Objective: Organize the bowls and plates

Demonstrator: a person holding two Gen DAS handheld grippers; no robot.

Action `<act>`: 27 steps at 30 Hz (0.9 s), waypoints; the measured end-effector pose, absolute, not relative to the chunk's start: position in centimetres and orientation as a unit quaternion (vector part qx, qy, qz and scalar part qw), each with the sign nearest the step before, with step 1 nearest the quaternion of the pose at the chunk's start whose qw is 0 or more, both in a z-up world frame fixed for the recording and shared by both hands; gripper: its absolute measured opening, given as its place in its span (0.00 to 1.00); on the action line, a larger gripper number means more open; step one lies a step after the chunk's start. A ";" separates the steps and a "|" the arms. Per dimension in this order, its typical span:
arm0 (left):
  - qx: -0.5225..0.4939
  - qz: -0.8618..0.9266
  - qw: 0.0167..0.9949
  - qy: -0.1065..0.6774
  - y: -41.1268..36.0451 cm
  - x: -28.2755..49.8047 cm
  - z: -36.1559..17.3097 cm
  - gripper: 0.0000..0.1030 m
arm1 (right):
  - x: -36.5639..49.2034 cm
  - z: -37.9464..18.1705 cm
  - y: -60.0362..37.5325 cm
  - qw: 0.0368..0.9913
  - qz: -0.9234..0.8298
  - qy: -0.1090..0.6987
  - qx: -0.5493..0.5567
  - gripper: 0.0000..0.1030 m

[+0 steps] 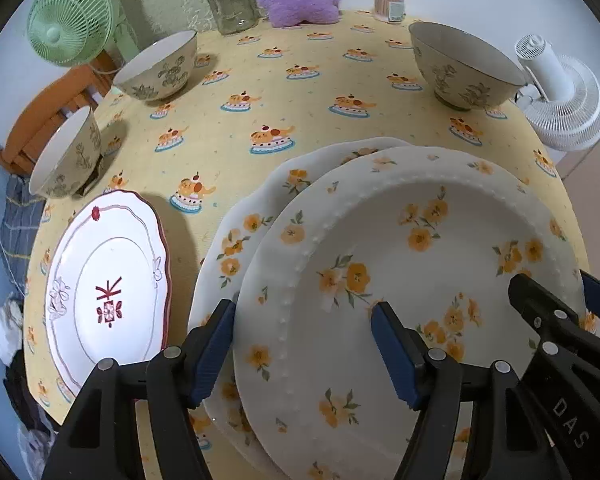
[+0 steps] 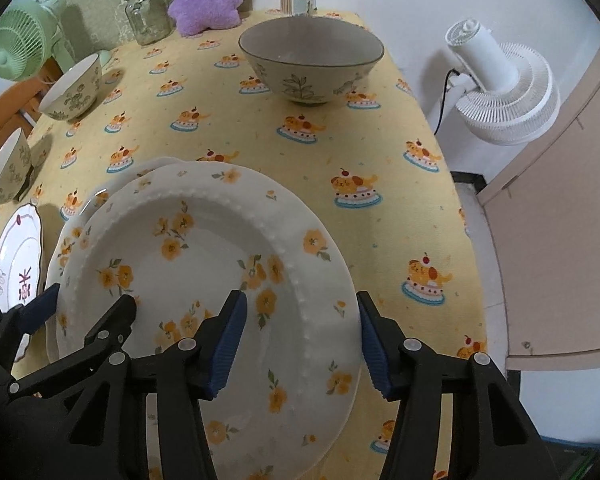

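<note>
Straddling opposite rims of the top floral plate (image 1: 400, 280), pads apart, not pressing: left gripper (image 1: 304, 356) and right gripper (image 2: 300, 340). Sitting on a second floral plate (image 1: 236, 236), on the yellow tablecloth (image 2: 380, 152).

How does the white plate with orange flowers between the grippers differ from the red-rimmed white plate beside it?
The orange-flowered plate has a beaded ridge and scattered blossoms; the red-rimmed plate has a dark red edge and one red centre motif. The flowered plate lies on a second floral plate; what lies under the red-rimmed one is unclear. Both are white, upright on the yellow tablecloth.
</note>
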State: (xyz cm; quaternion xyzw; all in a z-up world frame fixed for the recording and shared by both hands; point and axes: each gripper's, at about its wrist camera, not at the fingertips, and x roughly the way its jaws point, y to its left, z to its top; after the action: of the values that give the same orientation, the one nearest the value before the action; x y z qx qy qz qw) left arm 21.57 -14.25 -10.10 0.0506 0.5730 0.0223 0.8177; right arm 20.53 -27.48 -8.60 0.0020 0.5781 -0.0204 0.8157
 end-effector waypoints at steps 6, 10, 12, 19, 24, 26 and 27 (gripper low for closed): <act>0.036 0.003 0.821 0.569 -14.0 20.8 -8.9 0.75 | 19.3 -7.7 -27.7 0.811 -0.025 0.584 -0.018 0.45; 0.026 -0.015 0.820 0.572 -14.0 20.3 -8.6 0.75 | 19.0 -7.8 -27.4 0.809 -0.026 0.587 -0.034 0.38; 0.026 -0.018 0.820 0.571 -14.0 20.1 -8.5 0.76 | 19.1 -7.9 -27.3 0.808 -0.028 0.587 -0.035 0.38; 0.021 -0.022 0.821 0.570 -13.9 19.9 -8.3 0.76 | 19.9 -8.2 -26.8 0.806 -0.027 0.591 -0.035 0.37; 0.015 -0.011 0.822 0.569 -13.4 20.3 -8.3 0.76 | 20.7 -8.4 -26.2 0.805 -0.021 0.591 -0.039 0.37; 0.014 -0.004 0.822 0.569 -13.0 20.5 -8.3 0.76 | 21.1 -8.6 -25.9 0.805 -0.016 0.592 -0.040 0.37; 0.014 -0.002 0.824 0.567 -12.9 20.6 -8.2 0.76 | 21.3 -8.7 -25.7 0.805 -0.016 0.592 -0.044 0.38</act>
State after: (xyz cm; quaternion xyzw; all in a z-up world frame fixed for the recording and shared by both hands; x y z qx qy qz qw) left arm 20.55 -12.90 -8.17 0.0141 0.5667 -0.0021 0.8238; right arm 21.30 -25.66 -8.72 -0.0443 0.5919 -0.0156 0.8046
